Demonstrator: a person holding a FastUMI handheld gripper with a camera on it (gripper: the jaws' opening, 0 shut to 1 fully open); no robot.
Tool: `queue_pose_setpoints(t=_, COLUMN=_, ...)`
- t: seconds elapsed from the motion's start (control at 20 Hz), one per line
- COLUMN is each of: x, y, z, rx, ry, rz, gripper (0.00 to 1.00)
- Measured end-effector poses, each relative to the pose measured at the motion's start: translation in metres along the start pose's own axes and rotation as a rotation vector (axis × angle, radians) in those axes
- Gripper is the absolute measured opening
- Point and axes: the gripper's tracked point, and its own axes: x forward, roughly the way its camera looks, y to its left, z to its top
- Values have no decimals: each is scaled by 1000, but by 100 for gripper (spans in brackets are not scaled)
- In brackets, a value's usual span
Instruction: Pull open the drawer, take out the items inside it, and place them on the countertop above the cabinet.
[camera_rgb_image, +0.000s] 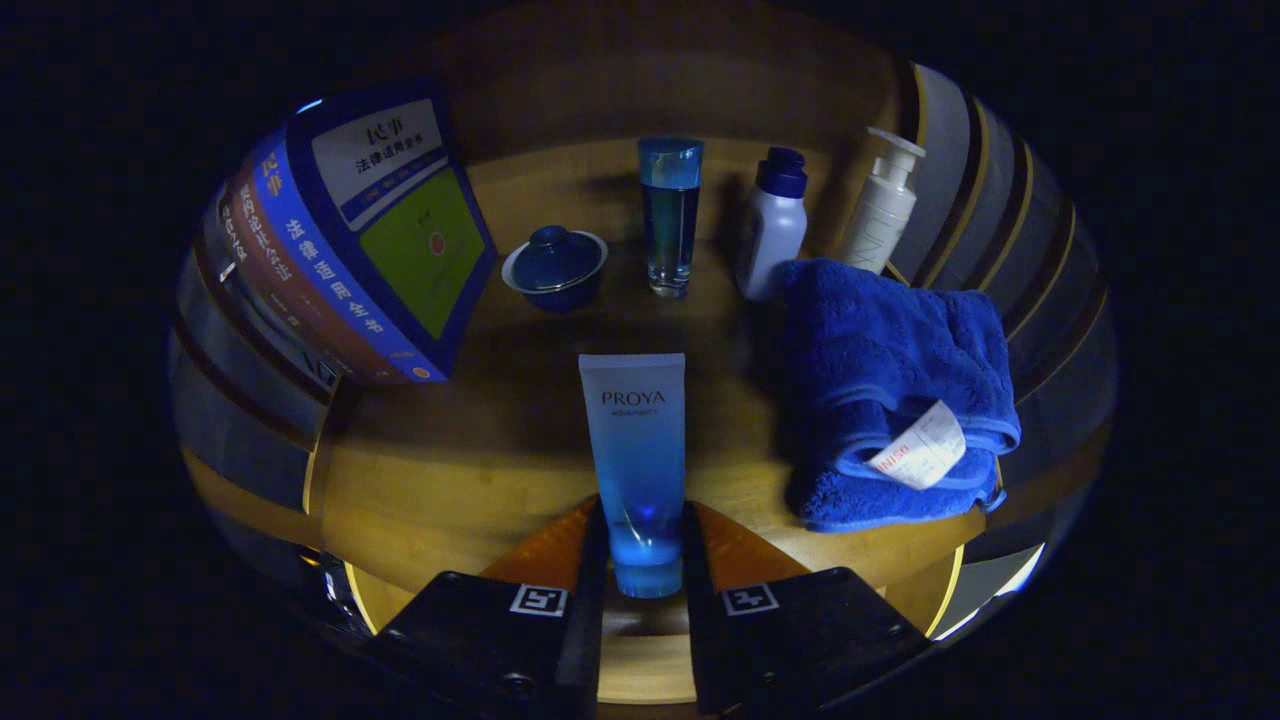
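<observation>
Gripper is pinching the blue tube: both fingers press on its lower end, one on each side, and the tube stands up from between them with the flat crimped end on top. Tube is over the wooden countertop, so my read is we're in the placing step for this item, drawer part already behind it. Can't tell if the tube's bottom is touching the wood or hanging just above it; its cap end is partly hidden between the fingers. Next move, as I judge it: lower until the base seats, spread the fingers, back straight out so the tube isn't dragged or tipped. It's tall and narrow, likely to fall if released off-vertical. Around it: folded blue towel with a paper tag lies just to one side of the tube, near but apart. Books lean on the other side, well apart. Beyond the tube in a row: lidded blue cup, clear blue-capped bottle, white bottle with a dark cap, pump bottle. Open wood straight ahead of the fingers is free; the towel is the nearest thing to snag on withdrawal.
</observation>
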Motion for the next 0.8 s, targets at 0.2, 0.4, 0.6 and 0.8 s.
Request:
queue_pose_setpoints(t=0.2, x=7, y=0, z=-1, rx=0, ry=-6, rz=1, gripper=74)
queue_pose_setpoints(t=0.4, x=-12, y=-1, z=5, rx=-11, ry=-51, rz=0, gripper=100)
queue_pose_setpoints(t=0.6, x=-41, y=-5, z=-1, rx=-2, ry=-111, rz=4, gripper=100)
queue_pose_setpoints(t=0.8, x=-79, y=-5, z=-25, rx=4, ry=-176, rz=17, gripper=100)
